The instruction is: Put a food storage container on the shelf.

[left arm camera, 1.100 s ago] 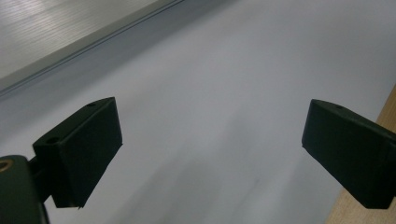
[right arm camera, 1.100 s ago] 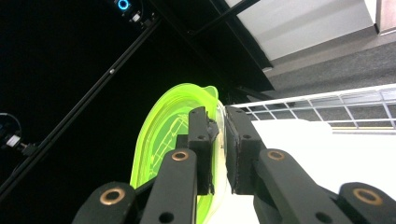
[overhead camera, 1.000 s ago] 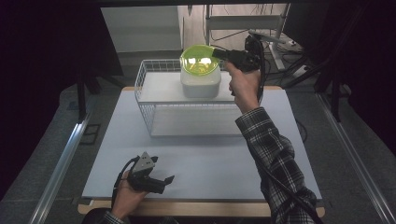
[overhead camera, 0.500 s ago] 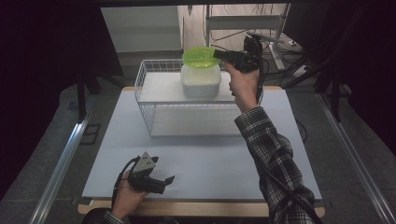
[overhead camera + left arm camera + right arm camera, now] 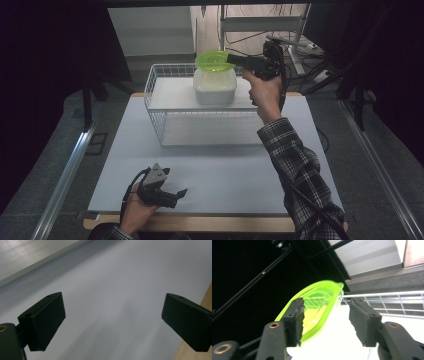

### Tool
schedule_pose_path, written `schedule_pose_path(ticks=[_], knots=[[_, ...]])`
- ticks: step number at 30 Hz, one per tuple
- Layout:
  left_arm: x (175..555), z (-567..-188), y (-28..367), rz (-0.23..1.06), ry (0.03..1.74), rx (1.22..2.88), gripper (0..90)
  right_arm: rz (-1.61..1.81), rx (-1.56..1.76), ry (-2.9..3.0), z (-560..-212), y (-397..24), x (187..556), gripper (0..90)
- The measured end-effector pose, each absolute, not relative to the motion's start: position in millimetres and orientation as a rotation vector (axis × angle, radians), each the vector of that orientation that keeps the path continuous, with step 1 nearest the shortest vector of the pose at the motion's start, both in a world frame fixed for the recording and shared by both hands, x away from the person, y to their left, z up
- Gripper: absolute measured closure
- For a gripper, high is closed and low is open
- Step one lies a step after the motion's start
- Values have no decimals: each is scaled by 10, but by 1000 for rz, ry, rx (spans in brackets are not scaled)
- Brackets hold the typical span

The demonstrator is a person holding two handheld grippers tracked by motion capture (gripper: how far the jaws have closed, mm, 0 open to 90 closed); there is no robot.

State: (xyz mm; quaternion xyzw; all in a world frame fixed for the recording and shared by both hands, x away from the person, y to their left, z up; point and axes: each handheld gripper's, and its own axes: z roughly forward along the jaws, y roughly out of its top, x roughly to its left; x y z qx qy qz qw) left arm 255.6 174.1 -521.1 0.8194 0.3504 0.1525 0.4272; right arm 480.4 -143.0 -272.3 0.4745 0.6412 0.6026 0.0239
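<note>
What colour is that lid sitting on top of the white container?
Bright translucent lime green lid, clearest in the right gripper view, resting on the white container.

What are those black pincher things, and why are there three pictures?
A person holds a claw tool in each hand. One picture looks down from above; the other two come from small cameras riding on each claw. The left claw rests open near the front of the white table. The right claw reaches to a green lid sitting on a white container inside a wire basket. Its jaws have just been opening; the lid's edge is between them, one pad close beside it.
</note>
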Motion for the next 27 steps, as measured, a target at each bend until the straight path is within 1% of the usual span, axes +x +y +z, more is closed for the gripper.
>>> schedule_pose_path(ticks=[7, 14, 21, 27], knots=[[2557, -5212, 1737, 383, 875, 2047, 47, 1844, 1371, 2064, -2775, -1445, 4682, 339], [2559, -5215, 1730, 383, 876, 2047, 46, 1844, 1318, 2102, -2858, -1503, 4547, 307], [2558, -5214, 1729, 381, 877, 2048, 46, 1819, 1250, 2125, -2883, -1537, 4411, 293], [2559, -5217, 1725, 380, 877, 2044, 44, 1740, 1174, 2170, -3043, -1557, 4242, 263]])
